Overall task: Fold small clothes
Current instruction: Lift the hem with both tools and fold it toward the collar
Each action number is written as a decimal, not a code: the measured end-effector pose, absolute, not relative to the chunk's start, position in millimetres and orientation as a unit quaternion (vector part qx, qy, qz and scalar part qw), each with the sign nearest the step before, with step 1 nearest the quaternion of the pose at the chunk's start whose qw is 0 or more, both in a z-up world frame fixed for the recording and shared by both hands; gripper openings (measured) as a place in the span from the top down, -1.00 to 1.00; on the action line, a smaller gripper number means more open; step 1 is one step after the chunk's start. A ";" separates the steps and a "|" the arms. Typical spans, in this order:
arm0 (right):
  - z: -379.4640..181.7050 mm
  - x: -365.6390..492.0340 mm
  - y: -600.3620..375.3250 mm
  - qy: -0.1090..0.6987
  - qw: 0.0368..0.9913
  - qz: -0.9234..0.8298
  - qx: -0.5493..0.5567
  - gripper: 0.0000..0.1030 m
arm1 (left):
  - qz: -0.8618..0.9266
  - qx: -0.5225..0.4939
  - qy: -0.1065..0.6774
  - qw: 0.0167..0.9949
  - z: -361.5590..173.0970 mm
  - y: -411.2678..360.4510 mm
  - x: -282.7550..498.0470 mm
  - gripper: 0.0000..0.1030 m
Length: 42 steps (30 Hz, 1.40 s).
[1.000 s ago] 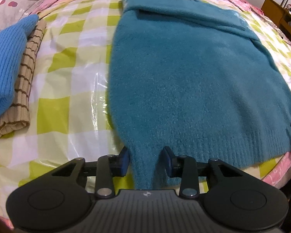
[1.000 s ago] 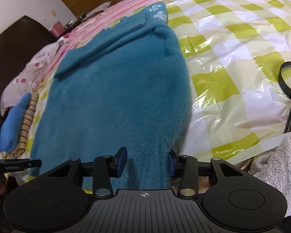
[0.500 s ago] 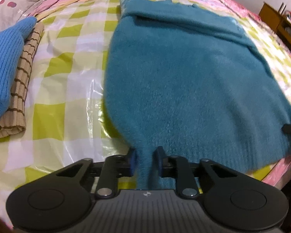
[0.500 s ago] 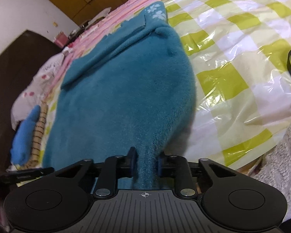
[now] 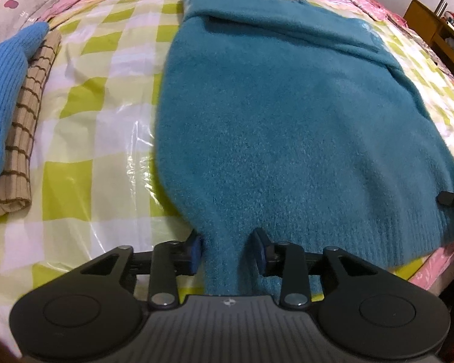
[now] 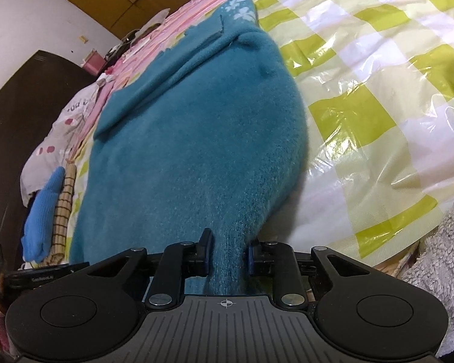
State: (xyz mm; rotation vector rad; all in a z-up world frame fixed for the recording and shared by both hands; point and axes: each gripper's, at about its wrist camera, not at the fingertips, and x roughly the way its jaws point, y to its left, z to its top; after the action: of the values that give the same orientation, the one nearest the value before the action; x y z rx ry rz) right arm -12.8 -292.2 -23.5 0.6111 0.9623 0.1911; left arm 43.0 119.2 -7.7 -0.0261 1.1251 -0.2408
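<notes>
While the teal sweater point(image 5: 287, 121) lies spread on the bed's checked plastic sheet point(image 5: 84, 157), the left hand-held gripper point(image 5: 228, 249) has just eased apart off its pinched hem, whereas the right hand-held gripper point(image 6: 227, 252) has clamped its corner, so the lift isn't ready.

Only partial letters "pp." and "LE" on the grey pillow point(image 5: 6, 3), otherwise illegible.
</notes>
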 end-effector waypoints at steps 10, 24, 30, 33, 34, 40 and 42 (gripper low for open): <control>-15.7 -12.1 -300.3 0.395 0.823 0.136 0.385 0.69 | -0.135 -0.110 0.493 0.852 18.8 132.9 50.8 0.70; 20.4 64.6 -310.5 0.260 0.808 0.174 0.499 0.71 | -0.181 -0.300 0.355 0.867 50.0 149.9 130.6 0.71; 27.4 126.8 -317.9 0.222 0.818 0.153 0.508 0.71 | -0.160 -0.309 0.307 0.886 58.9 152.9 188.9 0.71; 25.8 158.6 -322.0 0.212 0.823 0.135 0.510 0.71 | -0.143 -0.304 0.298 0.894 56.9 152.9 222.5 0.71; 24.1 171.1 -323.6 0.210 0.823 0.129 0.511 0.71 | -0.140 -0.302 0.296 0.895 55.9 152.1 234.8 0.71; 7.0 219.6 -329.4 0.210 0.819 0.100 0.525 0.71 | -0.120 -0.297 0.291 0.902 42.5 147.5 284.8 0.72; 0.9 232.5 -329.5 0.217 0.819 0.090 0.523 0.71 | -0.110 -0.295 0.300 0.900 32.7 145.8 298.1 0.72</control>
State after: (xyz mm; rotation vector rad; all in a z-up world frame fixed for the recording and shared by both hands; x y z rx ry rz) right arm 232.5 -329.5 0.9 1.1145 0.4617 0.1926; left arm 298.1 145.8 32.7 -0.6106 0.6210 -0.2285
